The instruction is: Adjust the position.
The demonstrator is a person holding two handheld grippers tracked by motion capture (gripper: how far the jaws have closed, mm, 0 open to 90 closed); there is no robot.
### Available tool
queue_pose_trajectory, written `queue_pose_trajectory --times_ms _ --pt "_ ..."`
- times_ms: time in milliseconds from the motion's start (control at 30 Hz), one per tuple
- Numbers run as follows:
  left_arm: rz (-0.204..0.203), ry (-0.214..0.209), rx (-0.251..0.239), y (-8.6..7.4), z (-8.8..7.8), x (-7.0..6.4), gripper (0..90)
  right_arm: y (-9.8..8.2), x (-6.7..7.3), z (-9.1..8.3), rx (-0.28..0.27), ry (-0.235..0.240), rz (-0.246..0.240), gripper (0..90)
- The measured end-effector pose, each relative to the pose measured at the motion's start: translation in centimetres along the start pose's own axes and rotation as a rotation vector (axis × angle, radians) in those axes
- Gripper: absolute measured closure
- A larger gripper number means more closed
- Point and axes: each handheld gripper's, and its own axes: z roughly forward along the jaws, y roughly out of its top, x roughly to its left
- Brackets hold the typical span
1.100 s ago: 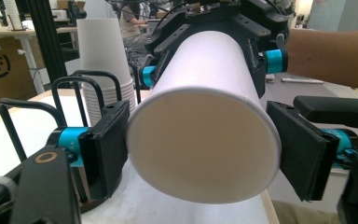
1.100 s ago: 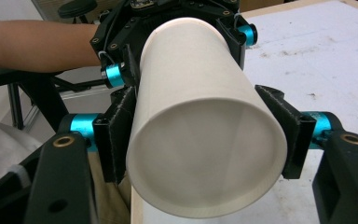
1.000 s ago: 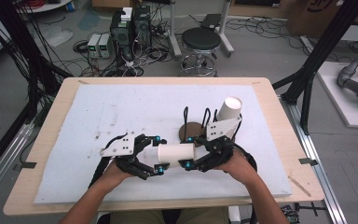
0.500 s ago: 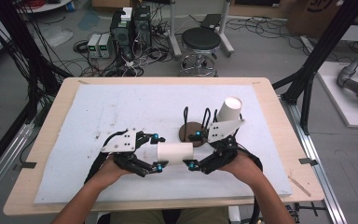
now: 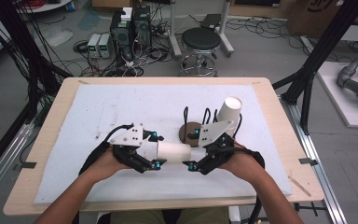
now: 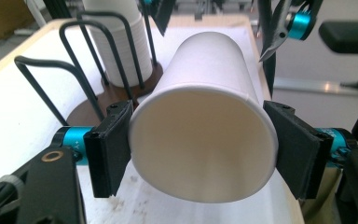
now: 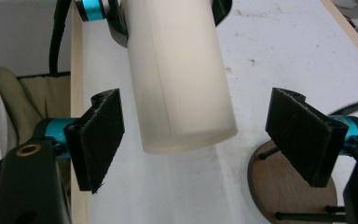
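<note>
A: How much room is there around the cup rack [image 5: 196, 127]?

B: Plenty to its left — the white mat [image 5: 102, 105] lies bare that way right out to the wooden table's [image 5: 51, 123] edge. To the rack's right the mat edge and the table edge come much sooner, and a stack of cups [image 5: 228, 112] leans in the rack's wire loops on that side. Both hands sit just in front of the rack, toward the person, with a strip of bare mat between them and the near table edge.

A: And the paper cup [image 5: 175, 150]?

B: It lies on its side, off the mat, just in front of the rack. The left gripper [image 5: 154, 150] has it by the wide end: in the left gripper view its two black pads [image 6: 109, 147] press on opposite sides of the rim of the cup [image 6: 205, 140], mouth toward the camera — clamped on it.

A: The right gripper [image 5: 193, 150]?

B: Its jaws have just been opening and now stand wide apart. In the right gripper view the narrow bottom end of the cup [image 7: 182, 88] sits between the pads [image 7: 100, 137], closer to the left one, with a clear gap on each side. The rack's round wooden base [image 7: 284, 186] shows just below the other pad.
</note>
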Motion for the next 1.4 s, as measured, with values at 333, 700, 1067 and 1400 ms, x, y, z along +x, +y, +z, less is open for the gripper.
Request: queue_pose_trajectory --times_ms 333,700,1067,1400 --pt "0.0 -0.002 0.079 0.5 0.2 0.2 27.4 2.2 0.2 2.5 0.126 0.028 -0.094 19.9" --pt "0.004 -0.012 0.128 0.8 0.6 0.1 27.5 2.5 0.6 4.5 0.223 0.054 -0.135 25.8" --pt "0.008 -0.013 0.182 1.2 1.2 0.1 27.4 2.8 0.9 5.7 0.286 0.051 -0.163 29.0" --pt "0.003 0.002 0.17 1.2 1.3 0.1 27.6 2.6 0.9 6.0 0.28 0.029 -0.13 33.6"
